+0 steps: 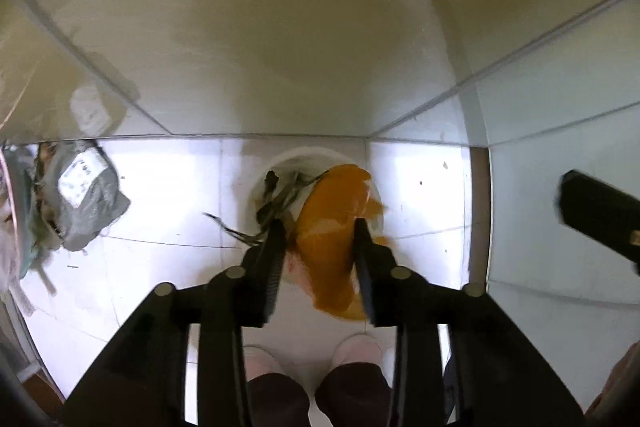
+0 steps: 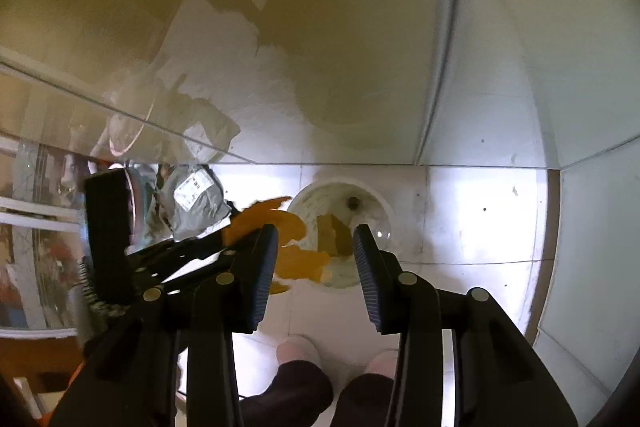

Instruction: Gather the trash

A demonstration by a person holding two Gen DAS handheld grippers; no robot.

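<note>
A white trash bin (image 1: 276, 163) stands on the tiled floor by the wall, with dark scraps inside. My left gripper (image 1: 320, 227) is shut on an orange peel (image 1: 332, 227) and holds it above the bin's rim. In the right wrist view the peel (image 2: 264, 223) hangs from the left gripper to the left of the bin (image 2: 376, 199). My right gripper (image 2: 314, 235) is open and empty, above the bin's near edge.
A grey crumpled plastic bag with a white label (image 1: 86, 195) lies on the floor to the left; it also shows in the right wrist view (image 2: 196, 203). Tiled walls form a corner behind the bin. The person's feet in pink slippers (image 1: 356, 347) stand below.
</note>
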